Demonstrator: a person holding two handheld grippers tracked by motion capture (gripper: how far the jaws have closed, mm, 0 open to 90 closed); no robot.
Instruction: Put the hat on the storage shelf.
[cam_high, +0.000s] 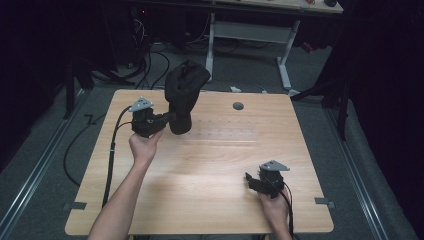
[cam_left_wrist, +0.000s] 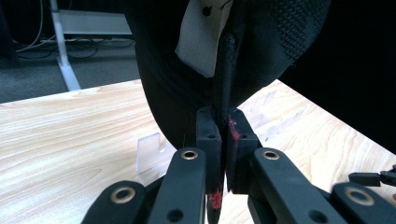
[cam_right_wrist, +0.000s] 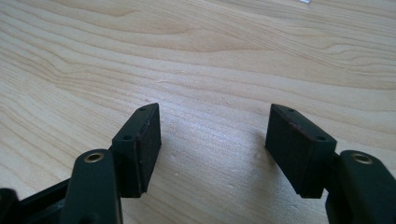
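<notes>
high view: above near edge, facing forward and down over whole table (cam_high: 210, 165), floor and desk legs beyond | left gripper view: close along own jaws, facing dark cloth (cam_left_wrist: 261, 46), table behind | right gripper view: close, low over tabletop | shared: wood tabletop

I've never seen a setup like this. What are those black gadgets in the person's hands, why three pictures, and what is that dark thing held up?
No robot here: a person holds a hand-operated gripper in each hand. The high view looks down on a wooden table. The other two pictures come from small cameras riding on each gripper, looking along its fingers. The left gripper is shut on a black cloth item, perhaps a cap or bag, lifted above the table; its own view shows the fingers pinching a fabric edge, with a white label above. The right gripper is open, holding nothing, low over bare wood.
</notes>
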